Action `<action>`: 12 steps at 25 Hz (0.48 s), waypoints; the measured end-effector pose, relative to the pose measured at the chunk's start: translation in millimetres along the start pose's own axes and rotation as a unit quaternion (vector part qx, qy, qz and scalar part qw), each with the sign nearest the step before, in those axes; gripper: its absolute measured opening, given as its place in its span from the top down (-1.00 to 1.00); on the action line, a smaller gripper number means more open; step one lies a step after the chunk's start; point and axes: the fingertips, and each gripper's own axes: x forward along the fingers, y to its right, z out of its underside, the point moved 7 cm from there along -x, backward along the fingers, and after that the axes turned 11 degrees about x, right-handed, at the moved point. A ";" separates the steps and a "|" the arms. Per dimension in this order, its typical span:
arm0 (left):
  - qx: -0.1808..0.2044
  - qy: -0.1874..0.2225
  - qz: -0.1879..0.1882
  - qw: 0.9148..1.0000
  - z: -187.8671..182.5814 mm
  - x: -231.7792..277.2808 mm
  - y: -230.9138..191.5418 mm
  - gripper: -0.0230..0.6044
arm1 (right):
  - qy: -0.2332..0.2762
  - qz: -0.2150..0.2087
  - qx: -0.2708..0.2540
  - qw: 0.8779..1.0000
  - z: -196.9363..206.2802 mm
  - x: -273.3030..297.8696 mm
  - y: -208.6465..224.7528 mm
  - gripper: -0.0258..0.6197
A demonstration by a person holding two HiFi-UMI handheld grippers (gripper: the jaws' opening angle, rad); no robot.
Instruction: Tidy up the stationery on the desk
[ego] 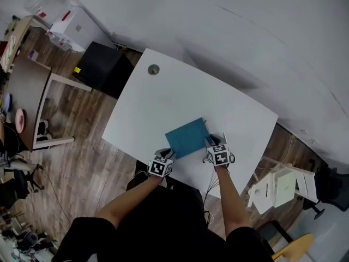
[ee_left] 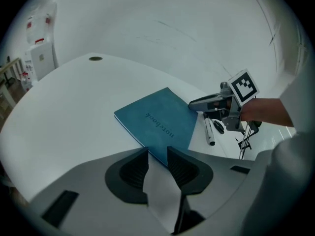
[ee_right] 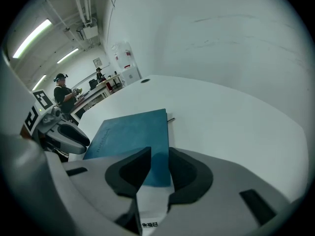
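Observation:
A teal notebook lies flat near the front edge of the white desk. My left gripper is low at its near left corner, and my right gripper is at its right edge. In the left gripper view the notebook has its corner just ahead of the open left gripper. Two pens lie beside it, under the right gripper. In the right gripper view the right gripper stands open over the notebook's near edge. A pen tip pokes out at its far corner.
A round cable hole sits at the desk's far left corner. On the floor are a black box and a wooden table at left, white boxes at right. Cables hang at the desk's right edge.

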 end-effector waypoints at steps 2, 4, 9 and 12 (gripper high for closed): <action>-0.010 -0.012 -0.007 1.000 2.9 2.1 -1.7 0.51 | -0.001 0.004 -0.003 1.000 0.1 0.8 0.2 0.60; -0.030 -0.011 -0.008 0.999 5.1 3.3 -3.1 0.49 | -0.004 0.006 -0.004 1.000 1.9 1.5 0.0 0.60; -0.035 -0.015 -0.007 0.999 4.9 6.9 0.5 0.49 | 0.002 0.006 0.009 1.000 6.6 -0.1 0.5 0.60; -0.028 -0.012 -0.009 0.999 4.0 8.9 0.3 0.49 | 0.003 0.007 0.013 1.000 7.9 0.1 0.2 0.60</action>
